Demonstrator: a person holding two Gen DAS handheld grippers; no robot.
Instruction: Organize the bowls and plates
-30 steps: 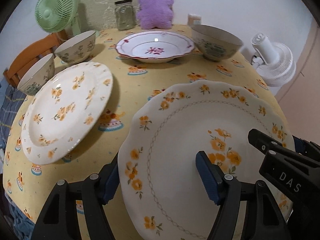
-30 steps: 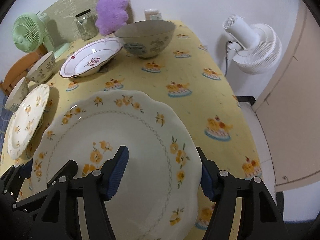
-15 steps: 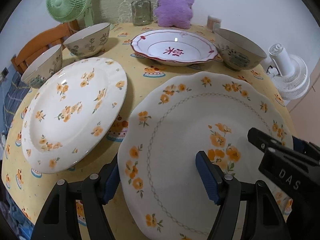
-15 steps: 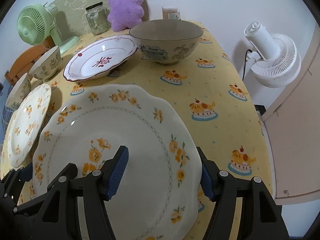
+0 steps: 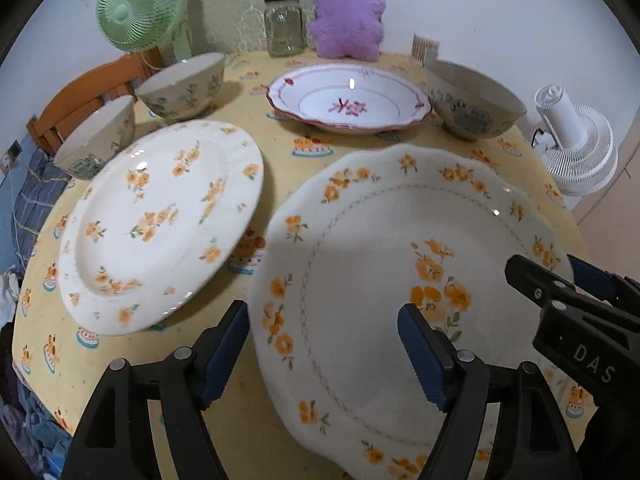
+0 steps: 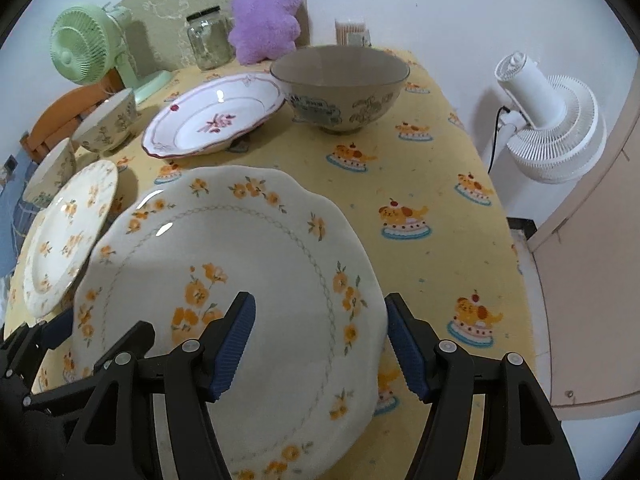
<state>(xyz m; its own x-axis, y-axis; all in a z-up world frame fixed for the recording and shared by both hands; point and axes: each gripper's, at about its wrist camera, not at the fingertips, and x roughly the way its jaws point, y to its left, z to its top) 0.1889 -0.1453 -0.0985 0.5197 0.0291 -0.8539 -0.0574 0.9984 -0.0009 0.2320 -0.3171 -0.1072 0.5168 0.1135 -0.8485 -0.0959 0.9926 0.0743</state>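
A scalloped plate with orange flowers (image 5: 380, 264) (image 6: 248, 248) sits at the near edge of the yellow tablecloth; I cannot tell whether it rests on the cloth. My left gripper (image 5: 322, 320) straddles its left rim, one finger outside and one over the plate. Its jaws are opening and the pads do not press on the plate. My right gripper (image 6: 320, 308) straddles the right rim the same way, open. A round flowered plate (image 5: 160, 220) lies to the left. Behind are a red-rimmed deep plate (image 5: 348, 100), a large bowl (image 5: 472, 100) and two smaller bowls (image 5: 184, 84) (image 5: 96, 136).
At the table's far end stand a green fan (image 5: 140, 4), a glass jar (image 5: 283, 26) and a purple plush (image 5: 346, 20). A white fan (image 6: 556, 128) stands on the floor beyond the right table edge. An orange chair (image 5: 88, 96) is at the far left.
Both views have tilted a little, so the far dishes sit lower and squarer in the picture. The scalloped plate keeps its place between the fingers, and the jaw widths look much the same.
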